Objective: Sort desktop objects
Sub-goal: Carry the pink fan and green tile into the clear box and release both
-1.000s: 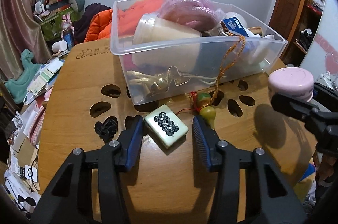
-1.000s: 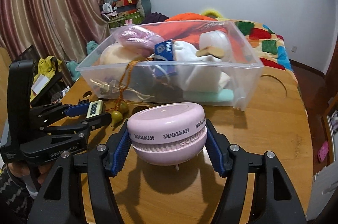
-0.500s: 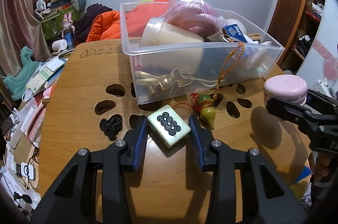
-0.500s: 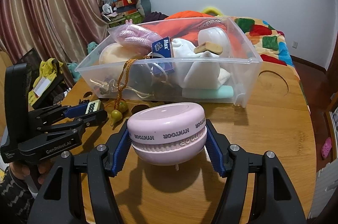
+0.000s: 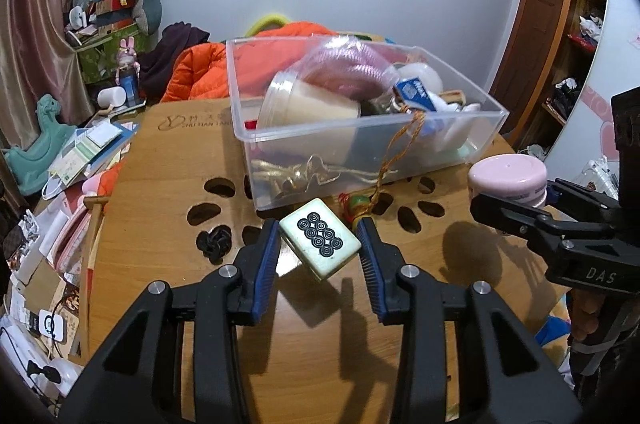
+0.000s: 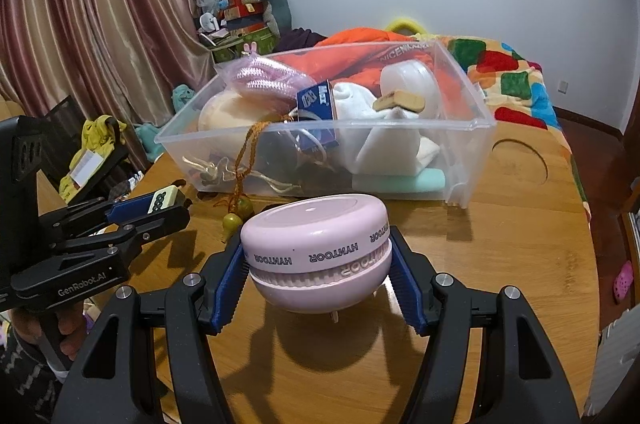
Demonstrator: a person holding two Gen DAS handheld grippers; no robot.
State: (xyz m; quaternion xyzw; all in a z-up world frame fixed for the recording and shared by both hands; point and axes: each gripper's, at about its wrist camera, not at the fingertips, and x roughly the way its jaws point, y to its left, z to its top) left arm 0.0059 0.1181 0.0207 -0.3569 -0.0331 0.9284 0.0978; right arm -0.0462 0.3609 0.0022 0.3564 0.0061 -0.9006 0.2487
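Note:
A pale green mahjong tile point(image 5: 319, 238) with black circles hangs tilted above the wooden table point(image 5: 160, 224), casting a shadow below. My left gripper point(image 5: 317, 229) is shut on it, blue pads pressing both sides; the right wrist view shows the same tile point(image 6: 162, 198) edge-on. My right gripper point(image 6: 316, 264) is shut on a round pink HYNTOOR device point(image 6: 316, 252), held just over the table. That pink device point(image 5: 507, 176) sits at the right in the left wrist view. A clear plastic box point(image 5: 360, 144) crammed with items stands just beyond both grippers.
A small gourd pendant point(image 5: 358, 206) on an orange cord hangs over the box's front wall onto the table. A black clip point(image 5: 214, 242) lies left of the tile. Oval holes pierce the tabletop. Papers and clutter point(image 5: 80, 152) fill the floor at left. A bed point(image 6: 508, 72) lies behind.
The left gripper's jaws narrowed onto the mahjong tile and raised it off the table toward the box. The right gripper with the pink device has stayed put.

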